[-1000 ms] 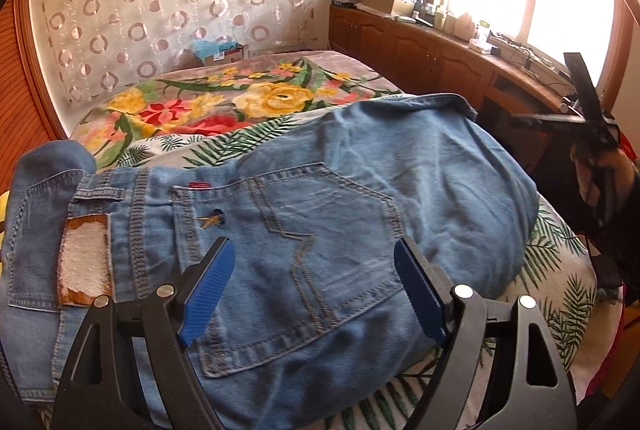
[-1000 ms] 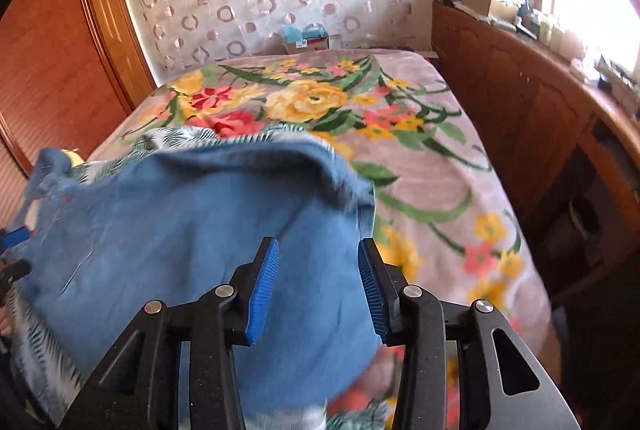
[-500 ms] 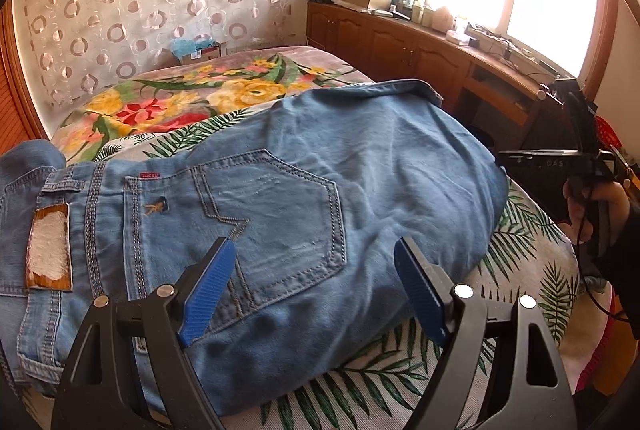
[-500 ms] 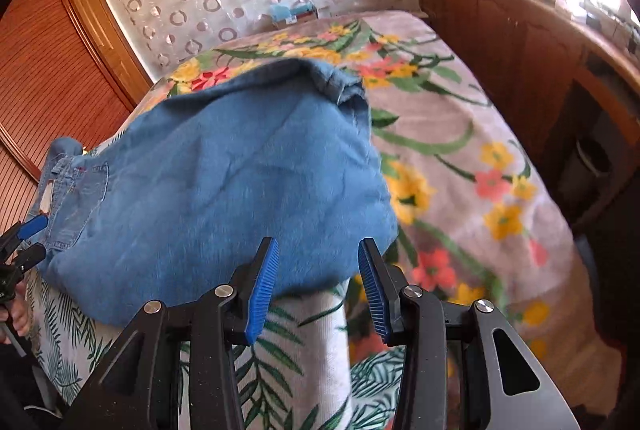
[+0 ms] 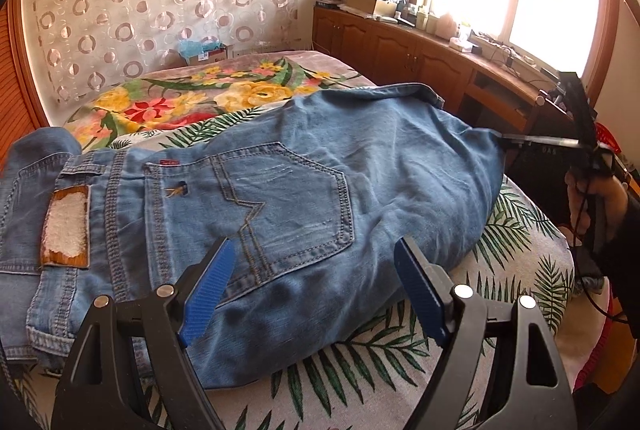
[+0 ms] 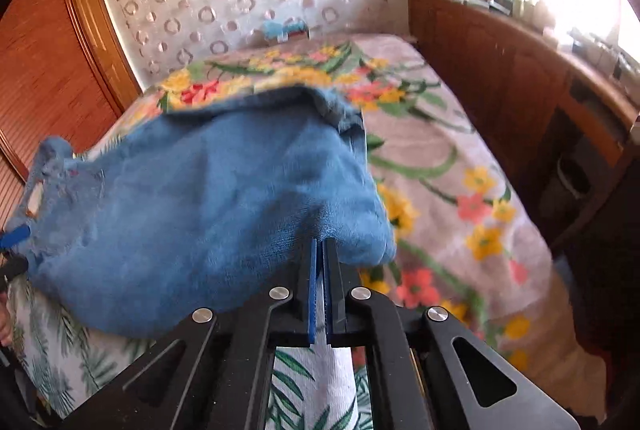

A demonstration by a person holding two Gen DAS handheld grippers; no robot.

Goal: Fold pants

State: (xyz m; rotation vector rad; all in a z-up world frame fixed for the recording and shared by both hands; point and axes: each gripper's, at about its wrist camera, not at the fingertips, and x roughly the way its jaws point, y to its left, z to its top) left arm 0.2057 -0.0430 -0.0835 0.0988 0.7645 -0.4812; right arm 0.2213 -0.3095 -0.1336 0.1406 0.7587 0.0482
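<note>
Both wrist views look down close (from opposite ends) at shared jeans (image 5: 320, 165).

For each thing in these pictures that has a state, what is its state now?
jeans: folded over, lying on the bed, back pocket up.
right gripper: shut on the jeans' folded edge.
left gripper: open, above the jeans.
bed: covered with a leaf-print cloth.

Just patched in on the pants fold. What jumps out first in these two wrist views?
The blue jeans dominate, lying folded across the bed's leaf-print cover with a back pocket facing up. The right gripper is shut on their folded edge, while the left gripper hovers open over the pocket.
</note>
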